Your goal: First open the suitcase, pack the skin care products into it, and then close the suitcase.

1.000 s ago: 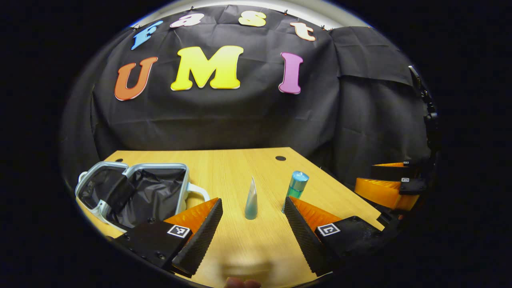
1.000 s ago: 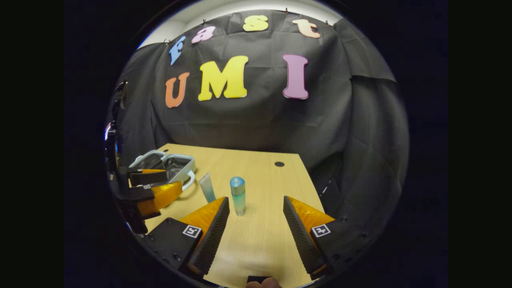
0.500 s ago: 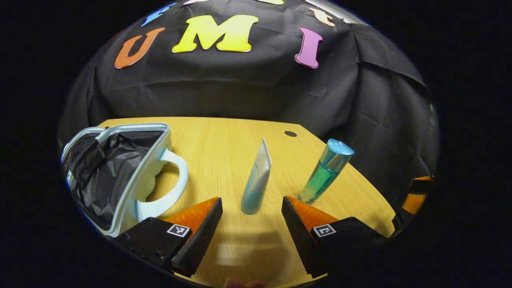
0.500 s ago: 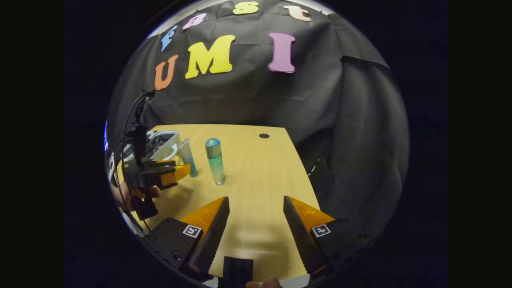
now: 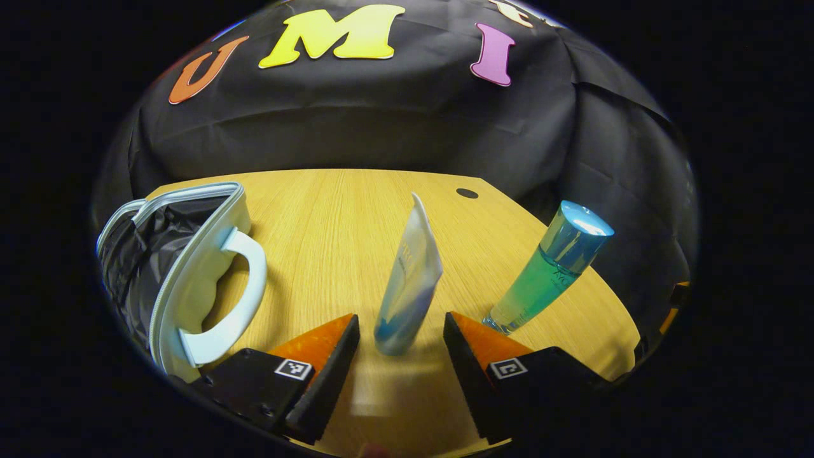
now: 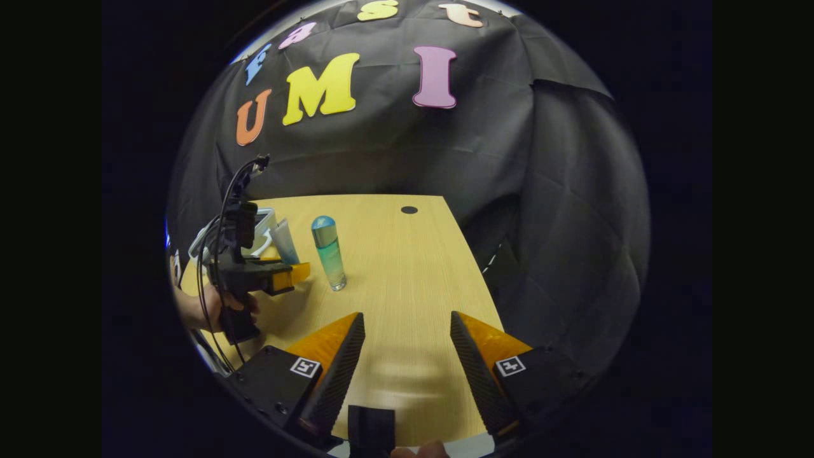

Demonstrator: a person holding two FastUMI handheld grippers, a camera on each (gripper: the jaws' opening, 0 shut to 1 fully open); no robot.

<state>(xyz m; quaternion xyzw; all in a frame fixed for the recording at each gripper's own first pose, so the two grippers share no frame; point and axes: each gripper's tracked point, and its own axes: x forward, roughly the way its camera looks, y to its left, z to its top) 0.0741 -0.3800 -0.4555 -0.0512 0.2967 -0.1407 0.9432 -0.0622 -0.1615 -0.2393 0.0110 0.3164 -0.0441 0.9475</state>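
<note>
A light wooden bench (image 5: 331,210) is filling the lower half of the left gripper view, its grain running away toward the back edge. A small dark round hole (image 5: 467,193) is sitting in the benchtop near that back edge, and it is showing again in the right gripper view (image 6: 409,210). Behind the bench, black cloth (image 6: 381,152) is hanging in soft creases as the booth's wall, wrapping round the bench's right side. Light is glancing off the benchtop.

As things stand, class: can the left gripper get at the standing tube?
Probably yes. The left gripper is open, and the tube stands upright just ahead of the gap between its fingers, with bare table around it and the bottle off to one side.
</note>
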